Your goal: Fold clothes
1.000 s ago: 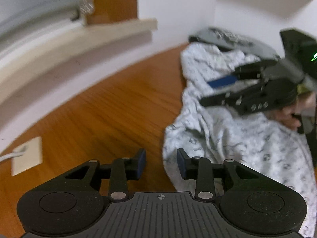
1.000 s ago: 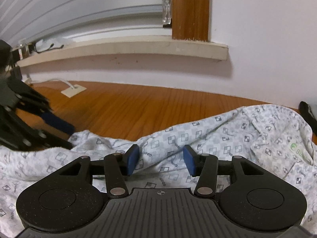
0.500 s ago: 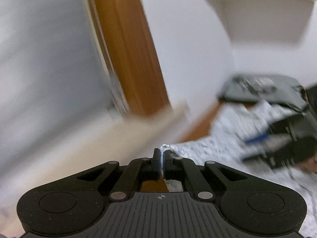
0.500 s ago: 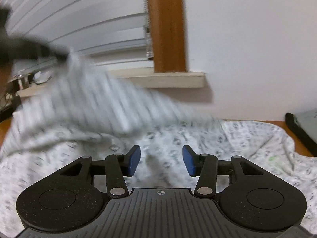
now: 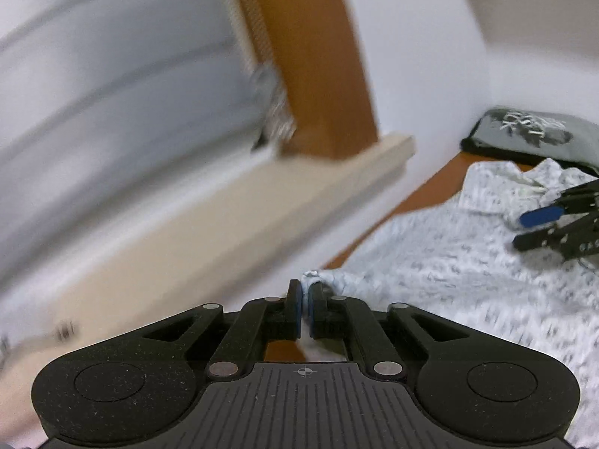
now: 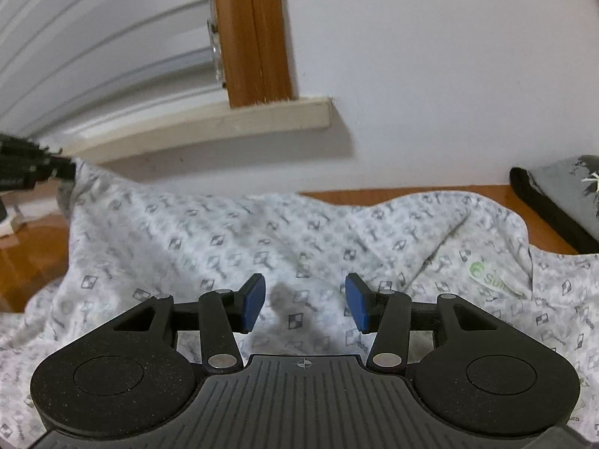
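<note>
A white garment with a small grey print [image 6: 262, 232] lies spread over a wooden surface. My left gripper [image 5: 305, 292] pinches a bunched edge of the garment [image 5: 449, 262] between its blue pads and holds it lifted; its jaws are opening slightly with the cloth still between them. In the right wrist view the left gripper [image 6: 33, 168] shows at the far left, holding that corner up like a tent peak. My right gripper [image 6: 305, 299] hovers open just over the middle of the garment with nothing between its fingers. It also appears at the right edge of the left wrist view, right gripper [image 5: 554, 224].
A folded grey garment with a dark print [image 6: 561, 194] lies at the far right against the wall. A pale window sill [image 6: 224, 123], a wooden window frame [image 6: 251, 37] and white blinds stand behind. The bare wooden surface [image 6: 30, 254] shows at the left.
My left gripper closed on the garment's edge and lifted it up and away, so the cloth now rises to a peak. The right gripper stayed open over the cloth.
</note>
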